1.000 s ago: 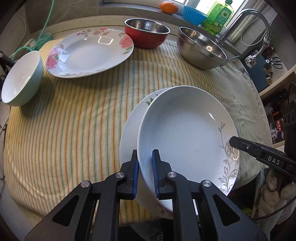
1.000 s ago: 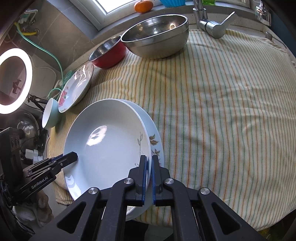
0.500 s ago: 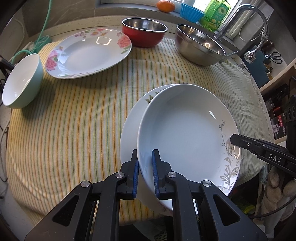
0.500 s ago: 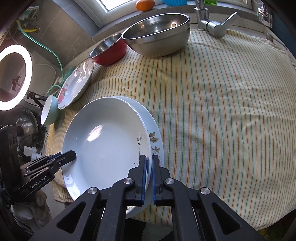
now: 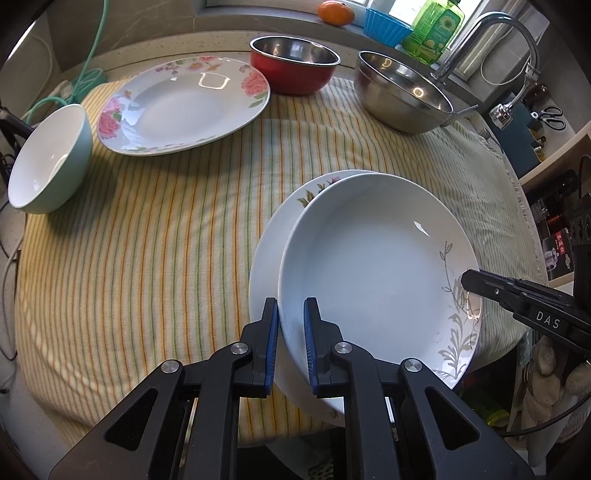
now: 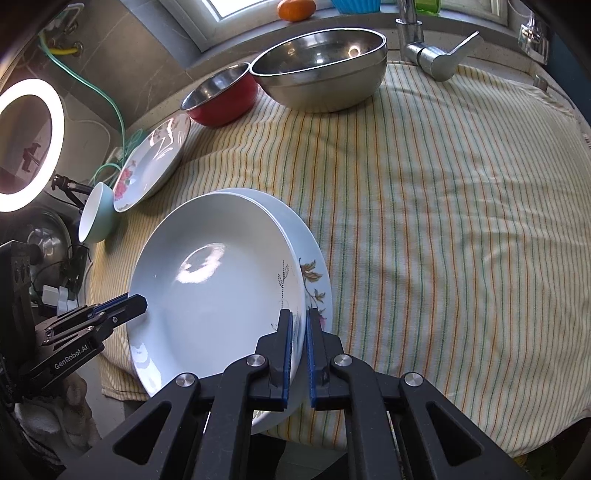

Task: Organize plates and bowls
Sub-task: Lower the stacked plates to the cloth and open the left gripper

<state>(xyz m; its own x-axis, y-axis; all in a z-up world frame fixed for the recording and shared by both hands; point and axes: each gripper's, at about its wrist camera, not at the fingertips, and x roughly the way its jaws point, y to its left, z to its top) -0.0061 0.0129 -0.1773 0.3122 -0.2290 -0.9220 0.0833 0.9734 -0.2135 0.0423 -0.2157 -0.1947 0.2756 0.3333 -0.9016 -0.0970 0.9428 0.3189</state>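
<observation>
A white deep plate with a grey leaf pattern (image 5: 373,258) (image 6: 218,280) sits on a flatter white plate with brown flowers (image 5: 269,251) (image 6: 314,273) at the near table edge. My left gripper (image 5: 290,314) is shut on the stacked plates' near rim. My right gripper (image 6: 299,321) is shut on the opposite rim; it also shows in the left wrist view (image 5: 517,299). A rose-pattern plate (image 5: 184,105) (image 6: 151,162), a teal bowl (image 5: 48,158) (image 6: 98,214), a red bowl (image 5: 293,70) (image 6: 221,96) and a steel bowl (image 5: 402,92) (image 6: 321,70) stand farther back.
A striped cloth (image 5: 147,240) (image 6: 443,203) covers the table. A tap (image 5: 491,40) (image 6: 432,55), a green bottle (image 5: 432,31), a blue cup (image 5: 386,22) and an orange (image 5: 336,11) (image 6: 295,9) are at the back. A ring light (image 6: 26,144) stands left.
Both grippers have kept their hold on the stacked plates. The views have shifted slightly, so the stack has moved a little; the other dishes have stayed put.
</observation>
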